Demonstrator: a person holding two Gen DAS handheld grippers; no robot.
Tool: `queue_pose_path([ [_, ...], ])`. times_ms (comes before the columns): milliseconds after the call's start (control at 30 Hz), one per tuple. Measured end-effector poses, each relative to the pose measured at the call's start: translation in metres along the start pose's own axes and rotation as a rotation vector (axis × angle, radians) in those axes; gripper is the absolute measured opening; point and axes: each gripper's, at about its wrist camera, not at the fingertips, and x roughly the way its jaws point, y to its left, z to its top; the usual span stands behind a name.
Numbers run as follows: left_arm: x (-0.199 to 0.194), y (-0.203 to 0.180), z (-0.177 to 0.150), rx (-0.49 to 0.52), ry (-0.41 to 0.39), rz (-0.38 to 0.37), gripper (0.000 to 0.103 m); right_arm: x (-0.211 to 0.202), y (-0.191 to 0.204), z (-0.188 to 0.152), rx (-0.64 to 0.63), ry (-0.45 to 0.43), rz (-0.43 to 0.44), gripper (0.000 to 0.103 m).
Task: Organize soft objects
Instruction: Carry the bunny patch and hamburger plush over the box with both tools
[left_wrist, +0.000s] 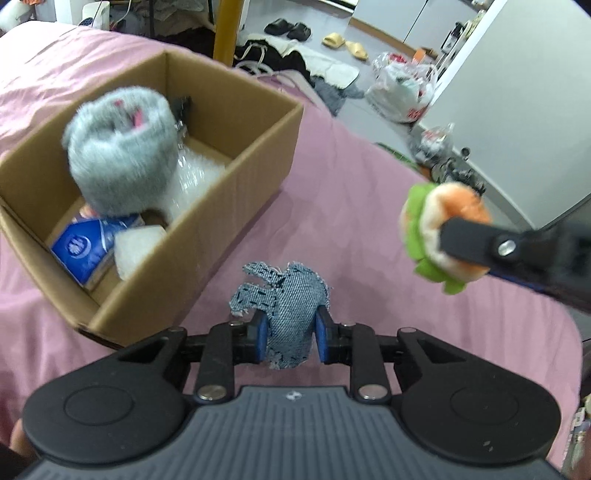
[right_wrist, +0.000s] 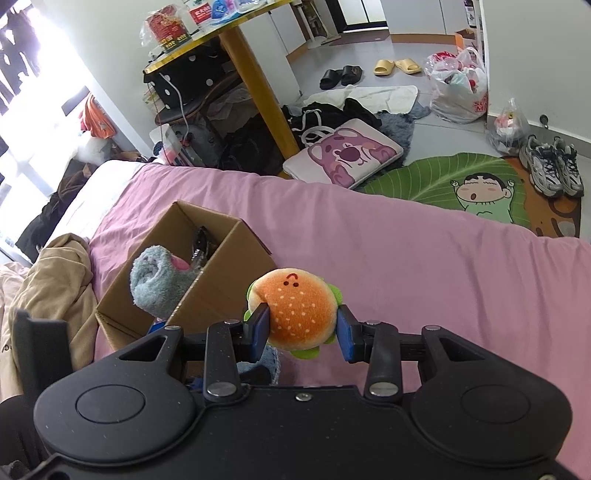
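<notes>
Item one: a small frayed blue denim fabric piece with dark stitching (left_wrist: 286, 314), clamped between the blue pads of the left gripper (left_wrist: 288, 338), held above the pink bedsheet (left_wrist: 369, 206) just beside the near corner of the box. Item two: a round orange plush hamburger toy with green felt lettuce edging and a stitched face (right_wrist: 295, 314), pinched at its sides by the right gripper (right_wrist: 301, 332), jaws closed on it, held over the sheet to the right of the box. Item three: a fluffy grey rolled sock-like bundle with pink inside (left_wrist: 122, 147), blurred, in or just over the open brown cardboard box (left_wrist: 236, 184); whether it has come to rest cannot be told. Box contents besides: a blue-and-white packet (left_wrist: 83, 249), white bubble-wrap padding (left_wrist: 192, 181), a dark object at the far end, unidentified. Progress, as judged: one soft item in or entering the box; two in hand and not yet deposited; both need carrying over the rim and releasing. Surroundings: beige blanket (right_wrist: 48, 280) left of the box, cluttered floor beyond the bed with slippers, bags, a green leaf-shaped rug (right_wrist: 443, 173).
</notes>
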Motion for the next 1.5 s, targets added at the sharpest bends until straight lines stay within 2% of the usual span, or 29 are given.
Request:
queue_pose_path([
  [500,-0.075,0.036,0.022,-0.023,-0.101,-0.061,0.025,-0.017,0.027,0.006,-0.046,-0.066,0.014,0.038],
  [800,-0.112,0.075,0.039,-0.067,-0.175,-0.023,0.025,-0.018,0.043,0.006,-0.069,-0.072,0.029,0.038],
  [1167,-0.104,0.116,0.056,-0.139,-0.169,0.031,0.025,-0.005,0.060,0.010,-0.087,-0.067,0.043,0.038],
  [1333,-0.088,0.133,0.063,-0.200,-0.142,0.047,0.023,0.000,0.068,0.015,-0.098,-0.074,0.047,0.038],
  [1500,-0.072,0.140,0.066,-0.214,-0.110,0.060,0.023,0.013,0.077,0.020,-0.117,-0.062,0.048,0.038],
])
